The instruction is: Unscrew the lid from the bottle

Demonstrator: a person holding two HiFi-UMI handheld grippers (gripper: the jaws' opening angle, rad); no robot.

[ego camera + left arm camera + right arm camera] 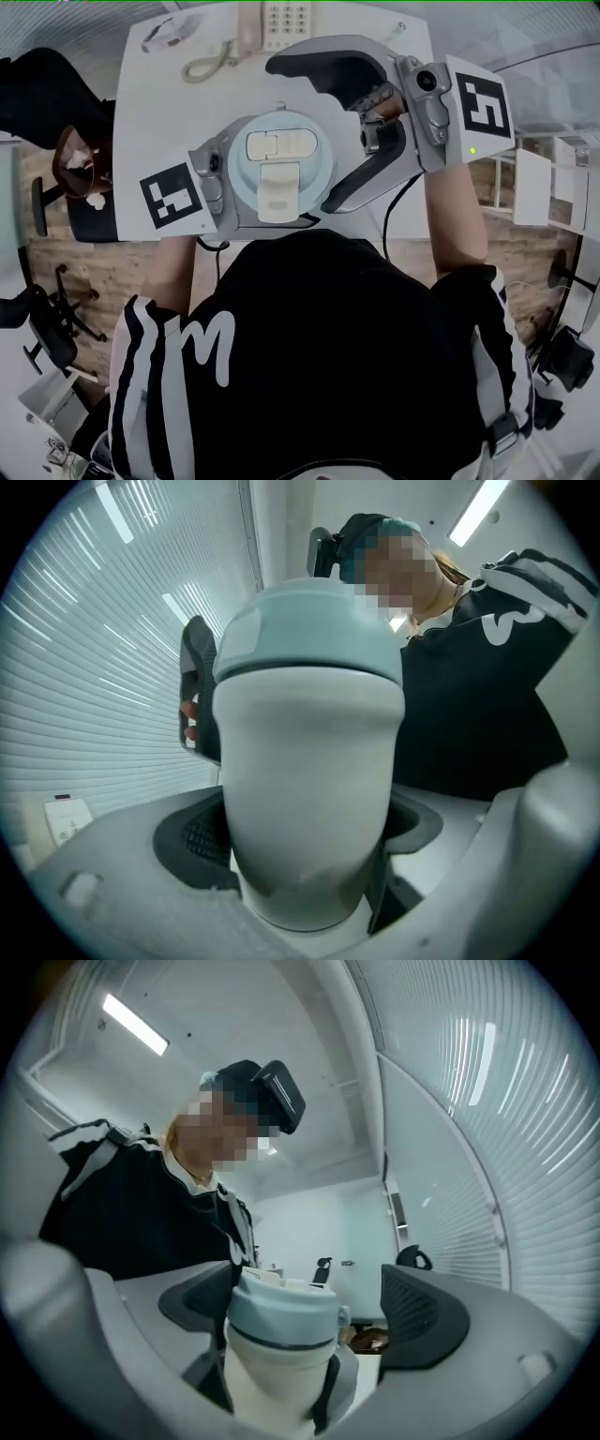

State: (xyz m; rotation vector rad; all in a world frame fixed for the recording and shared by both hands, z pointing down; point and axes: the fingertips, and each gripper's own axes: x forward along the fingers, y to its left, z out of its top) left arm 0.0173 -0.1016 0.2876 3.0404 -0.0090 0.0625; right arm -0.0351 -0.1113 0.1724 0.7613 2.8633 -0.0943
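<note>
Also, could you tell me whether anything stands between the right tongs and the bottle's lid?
Nothing visible does. The right tongs are open, and the lid sits in the gap between them, closer to one side than the other. The left tongs are shut on the bottle below the lid.

The left tongs (pixel 305 855) and right tongs (pixel 314 131) have light grey moulded shells; the curved jaws carry dark ribbed pads. Each bears a white marker cube (pixel 173 197) printed with black squares. A black cable (pixel 396 211) leaves the right unit. The operator wears a black jacket (pixel 328 356) with white-striped sleeves (pixel 150 375).
</note>
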